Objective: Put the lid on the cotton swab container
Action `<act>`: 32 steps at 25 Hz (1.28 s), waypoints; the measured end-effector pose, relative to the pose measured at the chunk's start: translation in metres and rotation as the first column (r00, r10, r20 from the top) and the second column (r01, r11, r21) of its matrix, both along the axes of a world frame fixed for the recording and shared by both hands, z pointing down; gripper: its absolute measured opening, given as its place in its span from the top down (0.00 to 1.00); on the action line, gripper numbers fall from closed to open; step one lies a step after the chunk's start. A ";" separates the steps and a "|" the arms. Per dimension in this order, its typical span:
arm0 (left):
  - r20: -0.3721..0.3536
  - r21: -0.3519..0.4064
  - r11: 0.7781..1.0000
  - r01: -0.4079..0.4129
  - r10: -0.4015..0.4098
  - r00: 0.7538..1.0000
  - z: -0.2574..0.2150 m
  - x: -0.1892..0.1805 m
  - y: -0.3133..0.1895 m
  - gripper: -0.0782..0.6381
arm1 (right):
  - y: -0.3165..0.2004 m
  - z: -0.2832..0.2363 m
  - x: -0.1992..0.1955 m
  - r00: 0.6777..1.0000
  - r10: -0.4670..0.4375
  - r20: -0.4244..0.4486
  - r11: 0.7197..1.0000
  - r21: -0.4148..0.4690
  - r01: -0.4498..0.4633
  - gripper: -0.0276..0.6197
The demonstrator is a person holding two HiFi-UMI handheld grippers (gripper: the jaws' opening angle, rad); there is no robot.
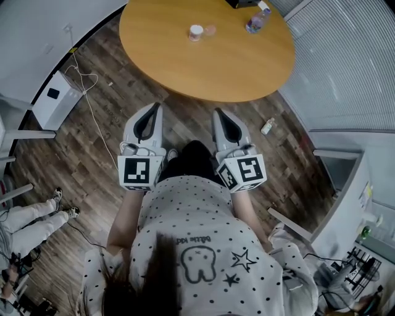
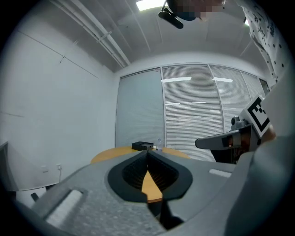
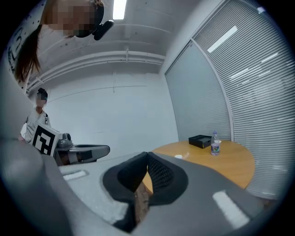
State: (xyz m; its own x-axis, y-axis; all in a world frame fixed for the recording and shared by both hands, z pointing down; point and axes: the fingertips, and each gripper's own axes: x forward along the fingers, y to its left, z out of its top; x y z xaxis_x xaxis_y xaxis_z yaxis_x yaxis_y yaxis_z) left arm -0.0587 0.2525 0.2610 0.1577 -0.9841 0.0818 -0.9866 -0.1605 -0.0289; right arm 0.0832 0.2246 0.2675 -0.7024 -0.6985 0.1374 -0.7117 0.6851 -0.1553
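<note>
Left tool [image 1: 155,107] and right tool [image 1: 218,113] clenched empty; container [image 1: 195,32] stands upright beside lid [image 1: 210,29].

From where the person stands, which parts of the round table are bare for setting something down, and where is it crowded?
The whole near half of the table, between its front edge and the container, is bare, as is its left side. The far edge is crowded: container, lid, bottle, black box.

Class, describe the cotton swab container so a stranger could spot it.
On the round wooden table, toward its far side, stands a small white cylindrical container. Unlike the flat translucent lid beside it and the taller plastic bottle further right, it is squat and white.
</note>
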 end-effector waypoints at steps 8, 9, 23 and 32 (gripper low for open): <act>0.022 -0.012 1.000 0.011 -0.011 1.000 0.009 0.000 -0.034 0.88 | -0.043 0.017 0.000 1.000 0.014 0.022 0.999 -0.038 -0.013 0.95; 0.019 -0.016 1.000 0.011 -0.011 1.000 0.010 0.001 -0.041 0.88 | -0.051 0.019 -0.001 1.000 0.010 0.023 0.999 -0.040 -0.010 0.95; 0.018 -0.016 1.000 0.008 -0.008 1.000 0.012 0.004 -0.183 0.88 | -0.205 0.027 -0.004 0.999 -0.033 -0.019 0.998 -0.056 0.032 0.95; 0.036 -0.015 0.998 0.062 -0.061 0.997 0.022 0.002 -0.238 0.88 | -0.261 0.046 -0.013 0.994 -0.102 -0.045 0.991 -0.092 0.098 0.95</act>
State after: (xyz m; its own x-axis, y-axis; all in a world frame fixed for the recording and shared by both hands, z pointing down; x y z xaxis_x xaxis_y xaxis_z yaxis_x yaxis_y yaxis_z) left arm -0.0567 0.0142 0.2834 0.0934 -0.9904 0.1023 -0.9930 -0.1001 -0.0624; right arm 0.0705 -0.0363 0.3138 -0.7589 -0.6083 0.2325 -0.6486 0.7382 -0.1855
